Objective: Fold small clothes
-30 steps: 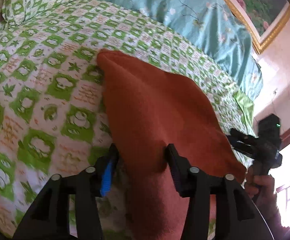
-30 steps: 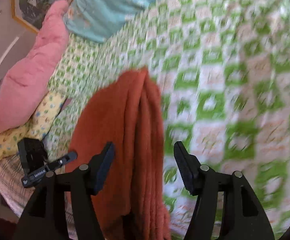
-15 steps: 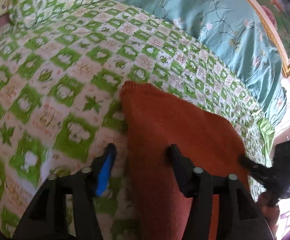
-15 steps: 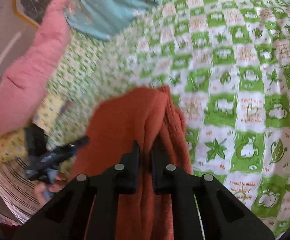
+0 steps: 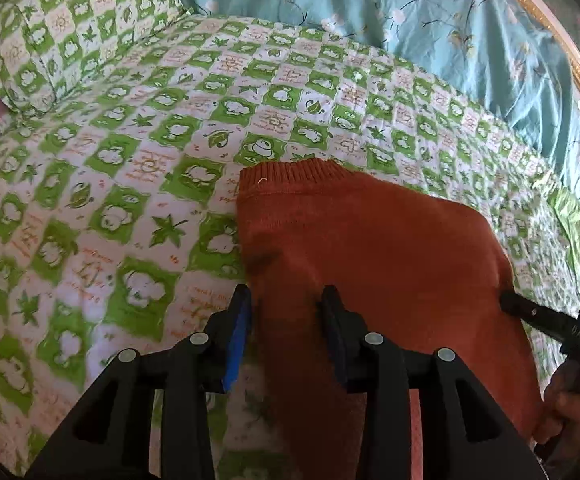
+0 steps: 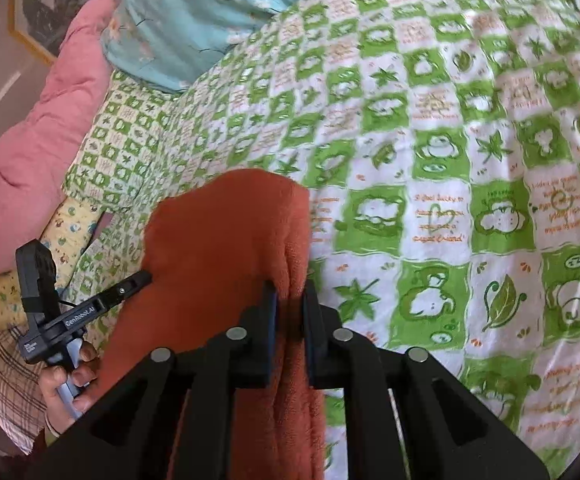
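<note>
A rust-orange knitted garment lies on the green-and-white checked bedsheet, its ribbed hem at the far end. My left gripper is open, its fingers astride the garment's left edge. In the right wrist view the garment is bunched up and my right gripper is shut on its thick right edge. The left gripper shows at that view's left, by the garment's other side. The right gripper shows at the right edge of the left wrist view.
A teal floral quilt lies along the bed's far side. A matching checked pillow sits at the far left. A pink blanket and a yellow patterned cloth lie beyond the bed's left side. A framed picture hangs behind.
My right gripper has closed on the garment's thick edge. The garment has come down from a raised drape to lie flatter on the sheet. My left gripper stays open, a little narrower.
</note>
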Available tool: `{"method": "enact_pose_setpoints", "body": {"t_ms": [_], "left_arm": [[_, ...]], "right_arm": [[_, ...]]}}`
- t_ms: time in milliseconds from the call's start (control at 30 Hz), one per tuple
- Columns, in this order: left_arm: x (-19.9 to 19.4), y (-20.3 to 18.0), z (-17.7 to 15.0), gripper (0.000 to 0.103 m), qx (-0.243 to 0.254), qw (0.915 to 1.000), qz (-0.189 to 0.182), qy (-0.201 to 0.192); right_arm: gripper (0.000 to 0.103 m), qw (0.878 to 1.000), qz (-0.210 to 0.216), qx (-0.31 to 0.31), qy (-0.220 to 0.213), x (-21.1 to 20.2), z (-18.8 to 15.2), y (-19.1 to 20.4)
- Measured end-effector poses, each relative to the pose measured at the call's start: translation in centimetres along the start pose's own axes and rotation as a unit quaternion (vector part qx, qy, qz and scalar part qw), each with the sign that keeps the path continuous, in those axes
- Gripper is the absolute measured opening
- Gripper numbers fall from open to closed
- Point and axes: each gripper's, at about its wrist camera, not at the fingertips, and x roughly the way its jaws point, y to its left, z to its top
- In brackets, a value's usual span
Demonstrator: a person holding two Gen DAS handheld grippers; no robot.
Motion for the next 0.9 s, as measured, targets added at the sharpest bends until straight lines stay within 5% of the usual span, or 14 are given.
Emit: {"method": "enact_pose_setpoints", "body": {"t_ms": [133,233,633,900], "left_arm": [[-3.1,0.1,-2.1,0.037,0.008,0.9999,-0.004,-0.011],[-6.0,-0.1,-4.9,0.042,0.015,0.9994,-0.027,-0.015],[-14.5,-0.8,-17.8,0.069,0.027,0.9962,-0.075,-0.036],[-12.2,-2.4,-19.6,0.068,0.076,0.9962,-0.010,-0.043]], "right_arm": [[0.025,1.000,-0.004,-0.007,-0.014,-2.9,-0.8,1.1],[0.047,1.000,0.005,-0.010,-0.022,-5.0,-2.4,1.6],[0.047,0.998,0.012,0.012,-0.068,-10.5,-11.7,1.0],[0.047,0.997,0.013,0.024,-0.067,-10.1,-13.3,0.9]]}}
